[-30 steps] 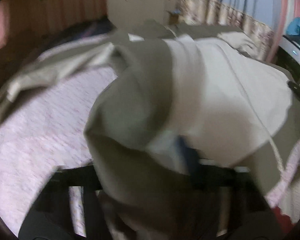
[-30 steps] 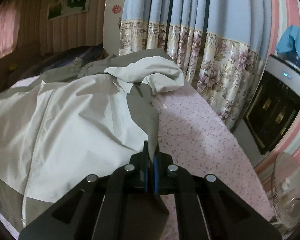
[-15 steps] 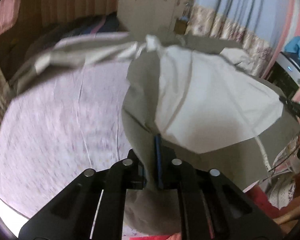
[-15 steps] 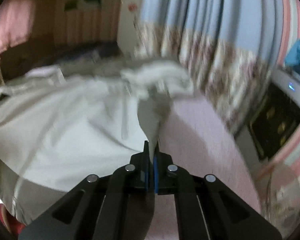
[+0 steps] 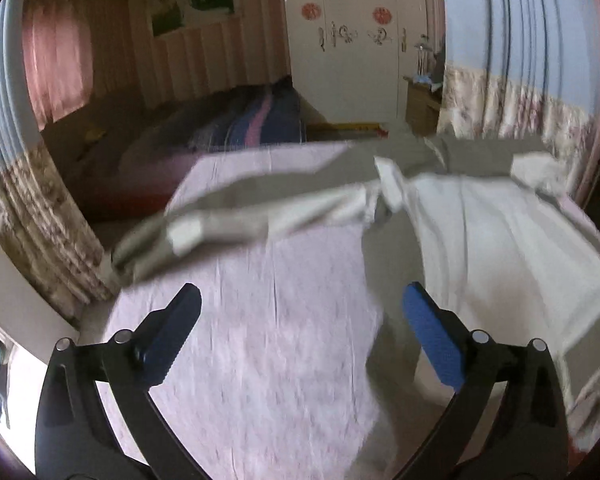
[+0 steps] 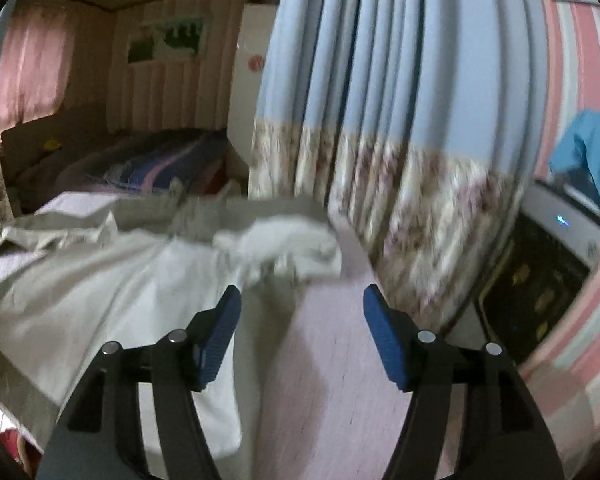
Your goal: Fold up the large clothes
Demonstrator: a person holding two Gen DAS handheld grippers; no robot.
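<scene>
Both tools have let go of the jacket (image 5: 492, 248). Half a second ago each was clamped on a fold of its grey-and-cream fabric; now the left tool (image 5: 300, 320) has its jaws opening wide with nothing between them, only the pink bedsheet (image 5: 284, 360) showing in the gap. The right tool (image 6: 302, 320) is also opening, its 2 blue pads (image 6: 384, 340) apart and bare of cloth. The jacket, lifted and draped over the left tool 1 second ago, now lies on the bed, spread across the sheet's far and right side in the left wrist view, with 1 sleeve (image 5: 220, 220) stretched out to the left. In the right wrist view its body (image 6: 112, 288) lies left of the tool, beside the blue floral curtain (image 6: 400, 120). Both views are blurred.
</scene>
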